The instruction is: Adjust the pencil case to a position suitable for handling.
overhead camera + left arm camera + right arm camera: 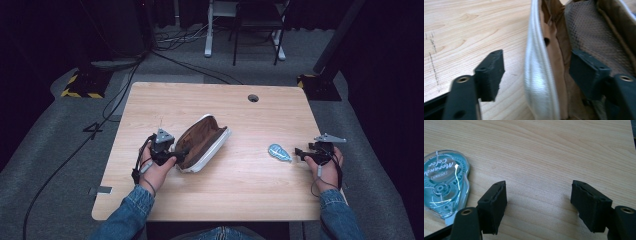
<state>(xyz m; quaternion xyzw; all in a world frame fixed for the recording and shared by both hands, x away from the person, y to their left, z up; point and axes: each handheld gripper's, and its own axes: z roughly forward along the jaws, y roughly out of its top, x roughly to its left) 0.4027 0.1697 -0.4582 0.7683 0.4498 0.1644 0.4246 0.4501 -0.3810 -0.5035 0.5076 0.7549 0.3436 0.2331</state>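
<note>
Left hand-held gripper [181, 153] sits at the near-left end of the pencil case [202, 142], jaws apart w/ the case's white zip edge [536, 75] between them: one jaw outside over bare wood, the other inside against the brown lining. Pads not pressing the wall; gaps show on both sides. Case lies open at desk centre, long axis running from 7 to 1 o'clock, mesh pocket [586, 32] visible inside.

Right hand-held gripper [299, 151] rests at approx. 3 o'clock on the desk [210, 100], jaws apart, nothing between them but wood. Teal correction-tape dispenser [279, 152] lies just at 9 o'clock of its jaw tips, not touching; in the right gripper view it sits off the left jaw's side.

Other stuff: cable hole [253, 98] at 12–1 o'clock near the far edge, well apart from everything. Nothing blocks the path between dispenser & case.

Left hand [156, 170] wraps its gripper from behind, forearm in a denim sleeve [127, 210] coming in from 6–7 o'clock, gripper pointing towards 3 o'clock. Right hand [327, 167] holds its gripper level, pointing towards 9 o'clock.
</note>
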